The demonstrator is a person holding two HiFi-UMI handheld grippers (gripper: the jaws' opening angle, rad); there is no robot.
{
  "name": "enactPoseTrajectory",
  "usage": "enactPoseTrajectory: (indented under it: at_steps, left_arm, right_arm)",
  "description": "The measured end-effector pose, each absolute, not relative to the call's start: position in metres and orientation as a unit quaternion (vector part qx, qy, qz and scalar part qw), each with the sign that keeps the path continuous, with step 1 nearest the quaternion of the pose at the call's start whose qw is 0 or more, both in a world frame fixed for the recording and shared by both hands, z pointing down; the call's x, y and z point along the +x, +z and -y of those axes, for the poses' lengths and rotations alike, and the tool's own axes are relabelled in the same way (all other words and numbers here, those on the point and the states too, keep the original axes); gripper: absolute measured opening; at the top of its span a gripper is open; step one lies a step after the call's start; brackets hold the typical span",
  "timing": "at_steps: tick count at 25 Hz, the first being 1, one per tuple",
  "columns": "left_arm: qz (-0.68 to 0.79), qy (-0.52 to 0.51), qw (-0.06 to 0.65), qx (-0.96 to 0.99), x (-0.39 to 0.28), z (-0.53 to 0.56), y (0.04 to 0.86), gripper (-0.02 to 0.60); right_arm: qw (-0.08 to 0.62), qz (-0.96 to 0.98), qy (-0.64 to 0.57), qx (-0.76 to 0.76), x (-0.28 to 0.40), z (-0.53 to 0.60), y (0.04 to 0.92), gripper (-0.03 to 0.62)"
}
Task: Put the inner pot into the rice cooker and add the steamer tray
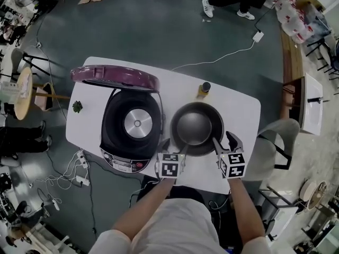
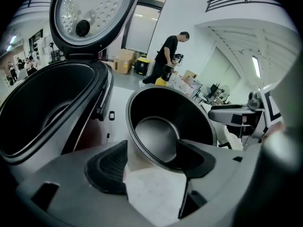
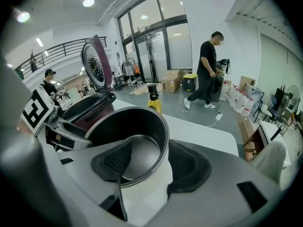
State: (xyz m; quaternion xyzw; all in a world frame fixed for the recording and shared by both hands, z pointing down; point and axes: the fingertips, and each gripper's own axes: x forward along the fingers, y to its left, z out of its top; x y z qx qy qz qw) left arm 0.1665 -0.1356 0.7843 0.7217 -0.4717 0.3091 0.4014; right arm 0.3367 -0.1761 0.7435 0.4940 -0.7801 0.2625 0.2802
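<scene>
Rice cooker [image 1: 132, 126] sits at the left end of the worktop [image 1: 241, 110], lid [image 1: 114, 78] up, cavity empty. Inner pot [image 1: 195, 127] stands just right of it, near the front edge. Left gripper [image 1: 174, 147] has its jaws wide apart astride the pot's near-left rim, one jaw inside and one outside, not pinching. Right gripper [image 1: 225, 142] does the same on the near-right rim. Neither step looks done: the pot is not in the cooker, and no steamer tray is in view.
</scene>
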Motion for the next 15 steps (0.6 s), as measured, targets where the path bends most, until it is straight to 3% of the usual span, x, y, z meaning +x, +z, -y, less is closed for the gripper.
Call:
enactPoseTrajectory:
  at_steps: [6, 12, 15]
  left_arm:
    - [0.479, 0.312, 0.404, 0.714, 0.172, 0.147, 0.799, 0.328]
    - [0.491, 0.323, 0.405, 0.700, 0.169, 0.159, 0.816, 0.280]
    - [0.494, 0.333, 0.402, 0.695, 0.163, 0.162, 0.823, 0.215]
  right_arm:
    - [0.296, 0.773, 0.269, 0.492, 0.335, 0.190, 0.769, 0.256]
    - [0.328, 0.761, 0.271, 0.489, 0.334, 0.204, 0.798, 0.253]
    - [0.347, 0.746, 0.267, 0.502, 0.340, 0.207, 0.806, 0.181]
